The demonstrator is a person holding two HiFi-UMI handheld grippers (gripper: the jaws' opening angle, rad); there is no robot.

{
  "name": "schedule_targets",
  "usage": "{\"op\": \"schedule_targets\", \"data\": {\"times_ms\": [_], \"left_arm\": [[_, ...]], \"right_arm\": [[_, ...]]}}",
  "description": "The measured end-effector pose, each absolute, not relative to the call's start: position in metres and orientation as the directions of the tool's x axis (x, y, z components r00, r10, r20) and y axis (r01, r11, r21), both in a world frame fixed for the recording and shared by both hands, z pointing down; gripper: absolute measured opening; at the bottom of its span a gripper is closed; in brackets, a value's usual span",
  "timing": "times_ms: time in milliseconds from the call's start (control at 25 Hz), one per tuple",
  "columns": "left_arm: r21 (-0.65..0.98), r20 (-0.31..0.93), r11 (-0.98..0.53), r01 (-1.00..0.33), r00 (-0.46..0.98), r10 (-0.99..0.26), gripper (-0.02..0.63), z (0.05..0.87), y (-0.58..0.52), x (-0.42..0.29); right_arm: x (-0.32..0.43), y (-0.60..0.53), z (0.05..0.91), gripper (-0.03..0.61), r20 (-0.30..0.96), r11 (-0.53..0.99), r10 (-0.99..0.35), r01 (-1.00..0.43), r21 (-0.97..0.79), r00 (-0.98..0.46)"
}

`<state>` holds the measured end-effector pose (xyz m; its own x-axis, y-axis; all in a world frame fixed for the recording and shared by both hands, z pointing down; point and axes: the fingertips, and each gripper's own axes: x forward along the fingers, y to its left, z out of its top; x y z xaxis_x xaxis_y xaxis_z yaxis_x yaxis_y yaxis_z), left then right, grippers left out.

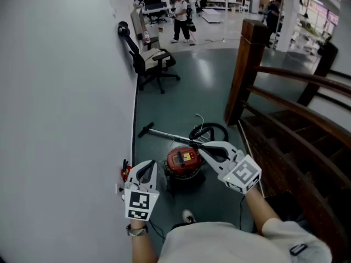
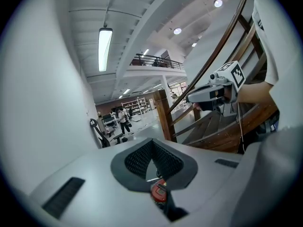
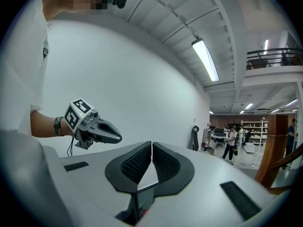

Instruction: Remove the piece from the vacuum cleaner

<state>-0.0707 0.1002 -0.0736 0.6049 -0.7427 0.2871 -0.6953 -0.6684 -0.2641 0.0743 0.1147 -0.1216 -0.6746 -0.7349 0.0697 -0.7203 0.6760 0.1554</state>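
Jaws together and empty, the left gripper [image 1: 147, 166] and right gripper [image 1: 204, 151] hang above the vacuum cleaner [image 1: 182, 161], flanking it, apparently ready to descend.

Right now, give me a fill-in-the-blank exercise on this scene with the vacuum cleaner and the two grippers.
1. The vacuum cleaner on the floor has a ___ top.
2. The left gripper and the right gripper are both ___, with nothing held.
3. The wooden staircase is on the person's ___ side.
Missing words: red; shut; right.
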Motion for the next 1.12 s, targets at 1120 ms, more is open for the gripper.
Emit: {"op": "schedule_targets", "data": {"times_ms": [1120], "left_arm": [[-0.148,0.414,-0.594,-0.791,0.496,-0.763,0.002,0.054,-0.048,-0.114]], "right_arm": [[0.043,-0.061,0.012,0.032,0.291,0.719,-0.675,-0.694,0.051,-0.678]]}}
